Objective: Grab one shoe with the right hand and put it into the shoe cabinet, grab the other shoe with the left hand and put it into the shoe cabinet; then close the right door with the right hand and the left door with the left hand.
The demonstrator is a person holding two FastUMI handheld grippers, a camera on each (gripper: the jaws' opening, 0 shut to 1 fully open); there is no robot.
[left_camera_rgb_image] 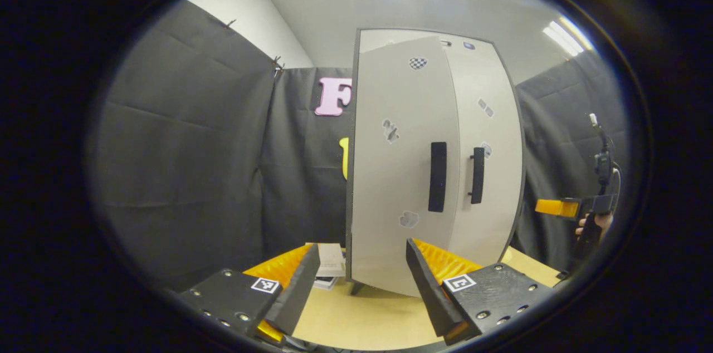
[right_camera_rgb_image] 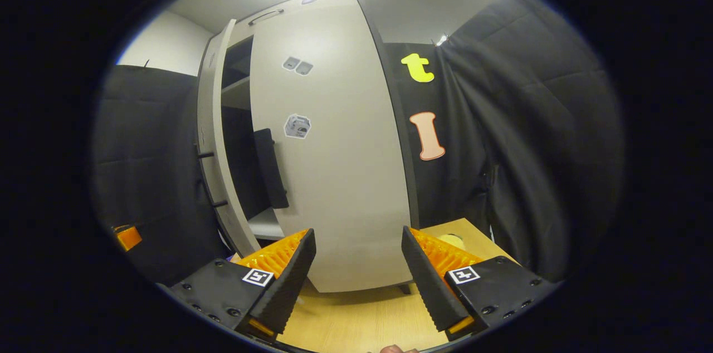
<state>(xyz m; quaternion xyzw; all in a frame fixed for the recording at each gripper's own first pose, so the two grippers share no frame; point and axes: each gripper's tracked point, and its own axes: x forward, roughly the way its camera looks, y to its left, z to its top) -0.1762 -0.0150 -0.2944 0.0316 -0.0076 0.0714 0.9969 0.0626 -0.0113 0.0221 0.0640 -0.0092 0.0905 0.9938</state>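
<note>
1. Though no shoe can be seen inside from either view, both grippers are empty, so the shoe-stowing steps look finished (a judgement, since the shelves are mostly hidden).
2. The shoe cabinet (left_camera_rgb_image: 490, 136) stands on the wooden table (left_camera_rgb_image: 362, 319), in front of both grippers.
3. In the right gripper view the right door (right_camera_rgb_image: 334, 163) lies flush against the cabinet front, so that step looks done.
4. The left door (left_camera_rgb_image: 404, 163) is ajar, its handle (left_camera_rgb_image: 438, 176) facing the left gripper view; a dark gap shows between the doors in the right gripper view.
5. The left gripper (left_camera_rgb_image: 362, 280) hangs spread wide, holding nothing, near that door.
6. The right gripper (right_camera_rgb_image: 359, 269) is likewise parted and empty.
7. Left to do, by my reading: push the left door closed.
</note>
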